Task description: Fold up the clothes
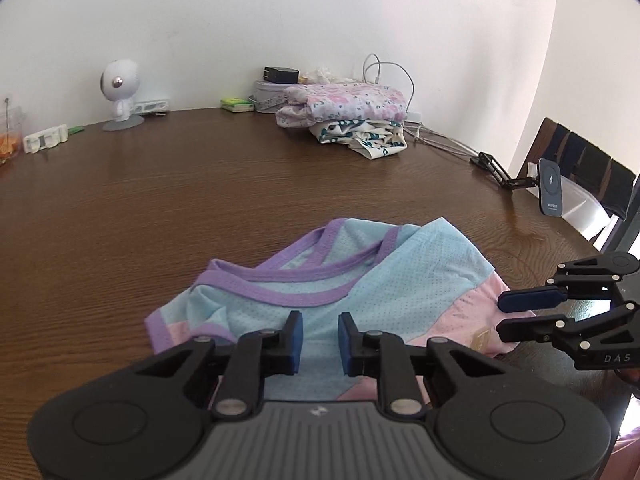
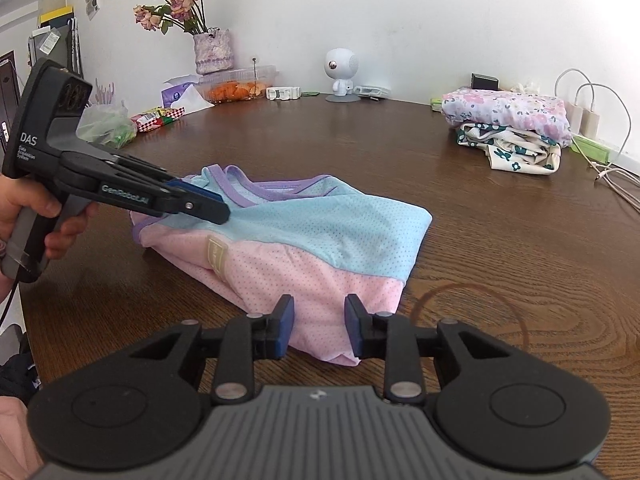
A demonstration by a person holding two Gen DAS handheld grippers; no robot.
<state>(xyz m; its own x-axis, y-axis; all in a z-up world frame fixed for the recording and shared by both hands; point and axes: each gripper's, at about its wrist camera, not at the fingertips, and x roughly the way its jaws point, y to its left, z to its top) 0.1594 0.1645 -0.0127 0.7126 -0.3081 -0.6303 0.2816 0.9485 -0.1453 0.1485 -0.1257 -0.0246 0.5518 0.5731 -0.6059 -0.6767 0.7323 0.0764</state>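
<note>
A folded mesh top (image 1: pixel 360 276), light blue and pink with purple trim, lies on the brown wooden table (image 1: pixel 160 200); it also shows in the right wrist view (image 2: pixel 320 236). My left gripper (image 1: pixel 320 338) is open, its jaws apart just over the top's near blue part; from the right wrist view it (image 2: pixel 216 204) hovers at the garment's left end. My right gripper (image 2: pixel 319 326) is open over the pink hem; in the left wrist view it (image 1: pixel 506 314) sits at the garment's right edge. Neither holds cloth.
A stack of folded floral clothes (image 1: pixel 348 120) (image 2: pixel 512 128) sits at the far side. A white robot figure (image 1: pixel 118 94), cables (image 1: pixel 436 136), a phone holder (image 1: pixel 552 192), a flower vase (image 2: pixel 212 52), food box (image 2: pixel 236 84) and snack bags (image 2: pixel 120 124) line the table's edges.
</note>
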